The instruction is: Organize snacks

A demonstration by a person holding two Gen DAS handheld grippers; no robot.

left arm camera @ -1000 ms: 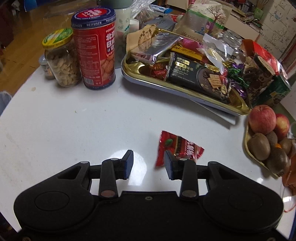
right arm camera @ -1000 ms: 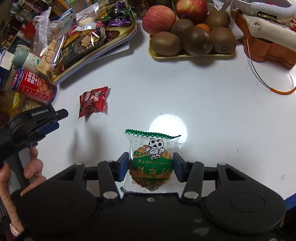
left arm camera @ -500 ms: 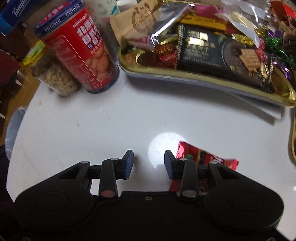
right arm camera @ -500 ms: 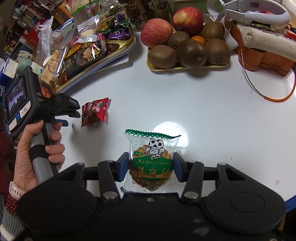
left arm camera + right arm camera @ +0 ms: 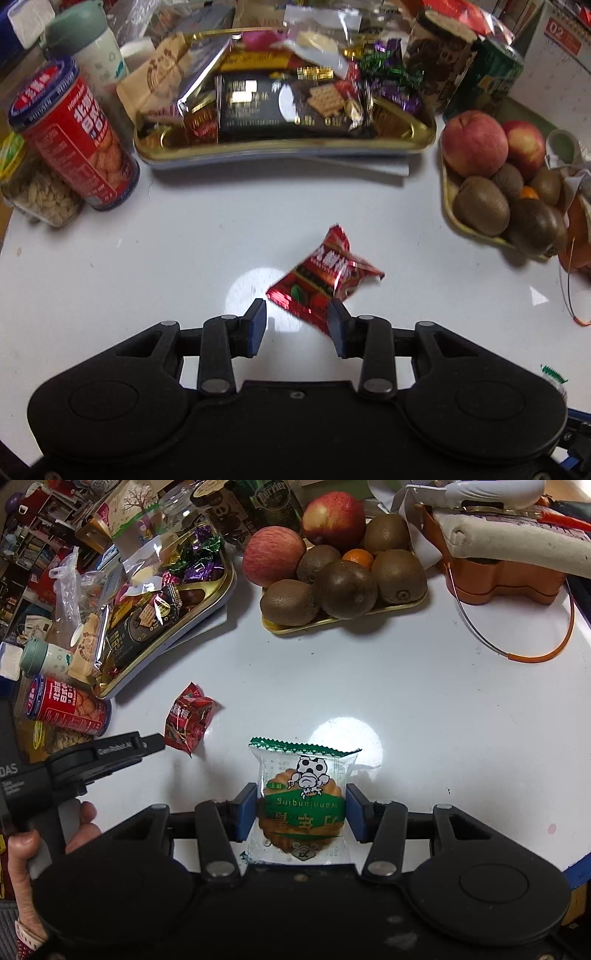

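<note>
1. Snacks are sorted on the white desk (image 5: 424, 686); the red packet (image 5: 325, 278) lies loose near its middle, below the gold tray (image 5: 284, 147).
2. Left tool (image 5: 296, 326) is spread, the packet's near end between its pads, not yet pinched.
3. Right tool (image 5: 301, 812) pinches the green biscuit packet (image 5: 303, 801).
4. I would centre the left pads on the packet's thick body before pressing, because crinkled foil can slip.

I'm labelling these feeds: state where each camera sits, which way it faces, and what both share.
Left wrist: on the left gripper, looking down past its open jaws at the red candy; no hand shows.
Right wrist: on the right gripper, clamping the cookie packet; left hand shows.
Shared: candy, snack tray, fruit.
</note>
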